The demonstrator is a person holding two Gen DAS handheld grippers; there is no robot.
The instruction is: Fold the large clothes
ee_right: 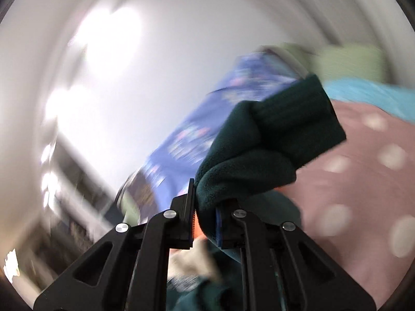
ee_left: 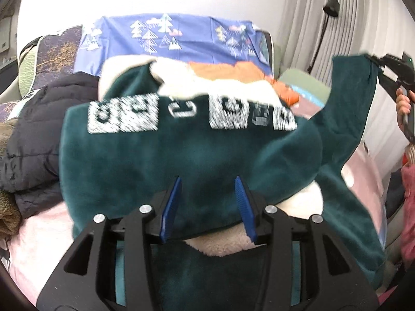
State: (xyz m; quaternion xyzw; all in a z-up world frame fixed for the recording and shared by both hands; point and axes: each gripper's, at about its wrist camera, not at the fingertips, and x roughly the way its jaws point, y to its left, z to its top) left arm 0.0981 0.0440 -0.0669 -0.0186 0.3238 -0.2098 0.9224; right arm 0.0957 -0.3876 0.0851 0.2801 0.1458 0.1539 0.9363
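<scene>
While left gripper (ee_left: 207,202) hangs part-open, blue pads straddle dark green fleece (ee_left: 186,153) lying ahead and beneath; grip not evident. Sleeve lifted at far right by right gripper (ee_left: 376,64). Dark jacket (ee_left: 33,129) off to left.

Right wrist view, blurred: right gripper (ee_right: 206,215) clamped on green sleeve cuff (ee_right: 272,142), raised over pink dotted cover (ee_right: 363,181). Fold barely begun; sleeves and body left.

Black-framed tongs (ee_left: 208,207) with ribbed blue pads (ee_left: 171,207) (silver screws (ee_left: 145,209) at pivots)
</scene>
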